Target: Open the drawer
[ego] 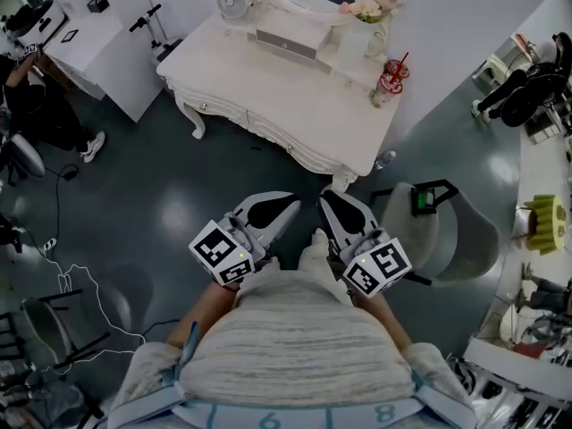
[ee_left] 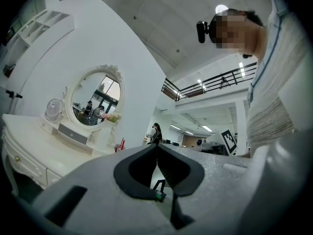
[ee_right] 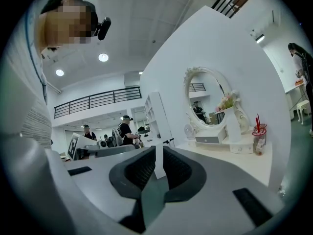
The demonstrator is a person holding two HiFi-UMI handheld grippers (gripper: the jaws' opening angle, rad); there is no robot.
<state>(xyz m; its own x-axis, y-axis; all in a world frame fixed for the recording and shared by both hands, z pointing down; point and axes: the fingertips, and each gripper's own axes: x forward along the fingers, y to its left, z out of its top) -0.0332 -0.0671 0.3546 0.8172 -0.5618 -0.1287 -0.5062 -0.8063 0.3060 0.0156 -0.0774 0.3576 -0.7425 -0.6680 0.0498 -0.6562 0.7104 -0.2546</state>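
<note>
Sweater (ego: 295,347) up close, vanity (ego: 268,83) well ahead. Left gripper (ego: 288,207) is closed tight on nothing. Right gripper (ego: 331,202) sits barely apart, empty too.

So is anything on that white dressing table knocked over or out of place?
Nothing stands out. On the dressing table the fan, flower vase and red cup all stand upright, nothing looks spilled, and the drawers along its front look shut.

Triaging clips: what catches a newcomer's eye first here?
A white vanity fills the top of the head view, with an oval mirror at its back and a red-strawed cup at its right end. The left gripper and right gripper sit low by the person's chest, well short of its drawers.
</note>
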